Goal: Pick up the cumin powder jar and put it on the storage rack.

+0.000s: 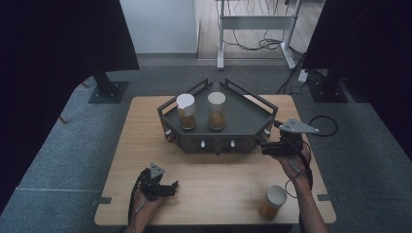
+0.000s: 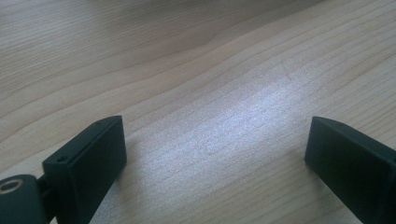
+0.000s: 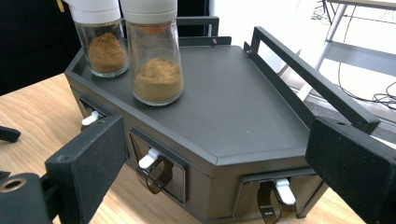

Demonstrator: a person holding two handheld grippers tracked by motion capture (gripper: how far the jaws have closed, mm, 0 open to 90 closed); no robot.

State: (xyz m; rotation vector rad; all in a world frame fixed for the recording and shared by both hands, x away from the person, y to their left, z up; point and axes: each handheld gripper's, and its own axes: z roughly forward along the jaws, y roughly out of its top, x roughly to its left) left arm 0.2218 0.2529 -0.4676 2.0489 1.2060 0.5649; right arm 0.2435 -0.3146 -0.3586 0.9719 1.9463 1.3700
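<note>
High view showed your right gripper (image 1: 266,147) held level just off the right front corner of the dark spice rack (image 1: 243,119), its jaws spread wide with nothing between them. Right gripper view confirmed this: the two black jaws stood far apart, framing the rack's front face (image 3: 210,140) and its small white levers (image 3: 148,158). Two glass spice jars with white caps stood upright on the rack's tray, the nearer jar (image 3: 156,56) and the farther jar (image 3: 100,39) close beside each other, both part-filled with brown powder. A third spice jar (image 1: 272,202) stood on the wooden table (image 1: 209,194) near its front right edge, beside your right forearm and well apart from the rack. Your left gripper (image 1: 170,188) sat low over the table's front left area; left gripper view showed its jaws wide apart over bare wood (image 2: 210,93), holding nothing.
</note>
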